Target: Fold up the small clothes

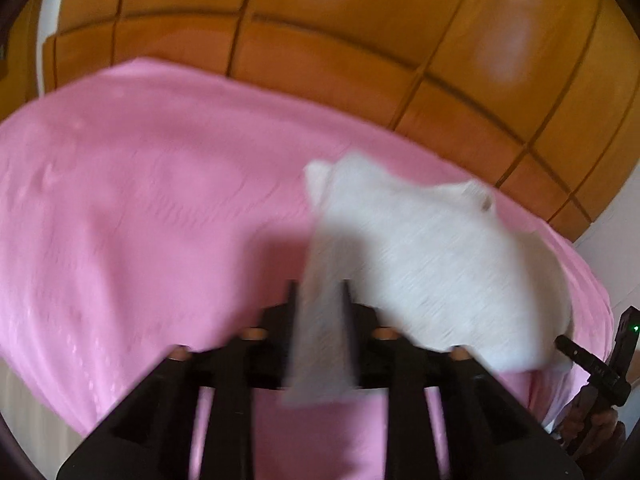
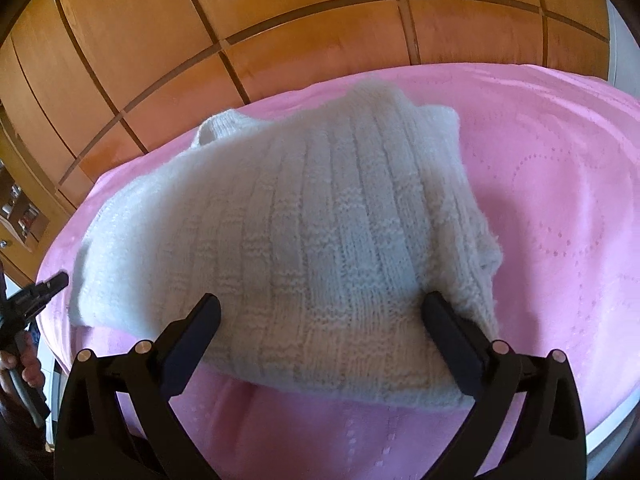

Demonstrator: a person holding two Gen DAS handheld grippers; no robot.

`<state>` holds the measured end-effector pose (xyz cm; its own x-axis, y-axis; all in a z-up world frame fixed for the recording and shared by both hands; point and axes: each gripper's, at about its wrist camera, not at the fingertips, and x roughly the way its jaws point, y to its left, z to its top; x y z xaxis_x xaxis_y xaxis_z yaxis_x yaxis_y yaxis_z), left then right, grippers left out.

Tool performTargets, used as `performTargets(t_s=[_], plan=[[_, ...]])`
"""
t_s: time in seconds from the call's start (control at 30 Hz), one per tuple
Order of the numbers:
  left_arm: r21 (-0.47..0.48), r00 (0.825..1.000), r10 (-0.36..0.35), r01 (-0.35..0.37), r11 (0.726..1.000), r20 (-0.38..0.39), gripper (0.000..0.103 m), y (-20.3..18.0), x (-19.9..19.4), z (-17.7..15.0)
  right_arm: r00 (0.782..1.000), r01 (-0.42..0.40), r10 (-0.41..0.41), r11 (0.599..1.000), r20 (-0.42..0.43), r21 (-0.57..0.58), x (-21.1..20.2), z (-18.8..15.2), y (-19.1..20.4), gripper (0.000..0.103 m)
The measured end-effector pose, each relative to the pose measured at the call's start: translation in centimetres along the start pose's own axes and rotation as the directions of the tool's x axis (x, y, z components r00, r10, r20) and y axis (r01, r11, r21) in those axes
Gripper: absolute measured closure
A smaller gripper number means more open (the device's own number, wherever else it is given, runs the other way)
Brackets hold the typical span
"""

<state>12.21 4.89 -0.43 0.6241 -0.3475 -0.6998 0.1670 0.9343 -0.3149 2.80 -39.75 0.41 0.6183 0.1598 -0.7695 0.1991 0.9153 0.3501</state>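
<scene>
Your left gripper (image 1: pixel 320 292) pinches flap of white knit sweater (image 2: pixel 304 220) — garment lies to its right on pink bedspread (image 2: pixel 560 184). Your right gripper (image 2: pixel 322 316) spread wide, straddling near hem, ribs running away from you — nearer arm for next fold.

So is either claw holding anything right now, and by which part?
The left claw pinches an edge strip of the white knit garment. The right claw is open, its fingers either side of the garment, gripping nothing.

Bare pink blanket (image 2: pixel 560 200) flanks the white sweater (image 2: pixel 320 220); wooden headboard (image 2: pixel 280 20) blocks beyond.
</scene>
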Motion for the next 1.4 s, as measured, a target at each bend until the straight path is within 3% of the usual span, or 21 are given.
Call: performTargets(t_s=[0.07, 0.23, 0.37, 0.5, 0.83, 0.97, 1.2, 1.3, 1.33, 1.4], plan=[[0.04, 0.999, -0.017, 0.016, 0.999, 0.029, 0.058, -1.6, 0.2, 0.6, 0.999, -0.024, 0.023, 1.0, 0.041, 0.005, -1.1, 1.2, 0.2, 0.002], [0.144, 1.0, -0.02, 0.018, 0.989, 0.008, 0.058, -4.9, 2.8, 1.4, 0.998, -0.011, 0.01, 1.0, 0.065, 0.012, -0.4, 4.5, -0.3, 0.002], [0.155, 0.999, 0.009, -0.002, 0.988, -0.04, 0.058, -5.5, 4.8, 1.4, 1.0, -0.011, 0.012, 0.993, -0.01, 0.115, 3.4, 7.0, -2.9, 0.003], [0.141, 0.996, 0.028, -0.015, 0.99, -0.085, 0.056, -4.9, 6.8, 1.3, 0.994, 0.09, -0.078, 0.981, -0.075, 0.17, 6.7, 7.9, -6.0, 0.002], [0.153, 0.996, 0.065, -0.055, 0.987, -0.06, 0.055, -5.6, 6.6, 1.0, 0.999, 0.022, -0.014, 0.986, -0.051, 0.166, 5.4, 6.5, -6.8, 0.002], [0.16, 0.996, 0.068, -0.06, 0.985, -0.049, 0.044, -5.7, 6.2, 0.8, 0.998, -0.013, 0.021, 0.988, -0.051, 0.155, 4.0, 5.3, -7.0, 0.002], [0.154, 0.996, 0.074, -0.067, 0.986, -0.041, 0.044, -5.9, 5.8, 0.6, 0.991, -0.107, 0.117, 0.983, -0.058, 0.149, 2.0, 2.8, -6.2, 0.002], [0.156, 0.996, 0.078, -0.071, 0.985, -0.039, 0.044, -6.1, 5.6, 0.6, 0.992, -0.11, 0.118, 0.984, -0.053, 0.141, 1.5, 2.0, -5.9, 0.002], [0.158, 0.996, 0.081, -0.074, 0.985, -0.038, 0.044, -6.2, 5.5, 0.5, 0.993, -0.103, 0.111, 0.984, -0.049, 0.142, 1.5, 1.9, -5.8, 0.005], [0.162, 0.996, 0.084, -0.078, 0.984, -0.035, 0.044, -6.3, 5.3, 0.5, 0.995, -0.078, 0.085, 0.986, -0.043, 0.147, 1.2, 1.7, -5.7, 0.02]])
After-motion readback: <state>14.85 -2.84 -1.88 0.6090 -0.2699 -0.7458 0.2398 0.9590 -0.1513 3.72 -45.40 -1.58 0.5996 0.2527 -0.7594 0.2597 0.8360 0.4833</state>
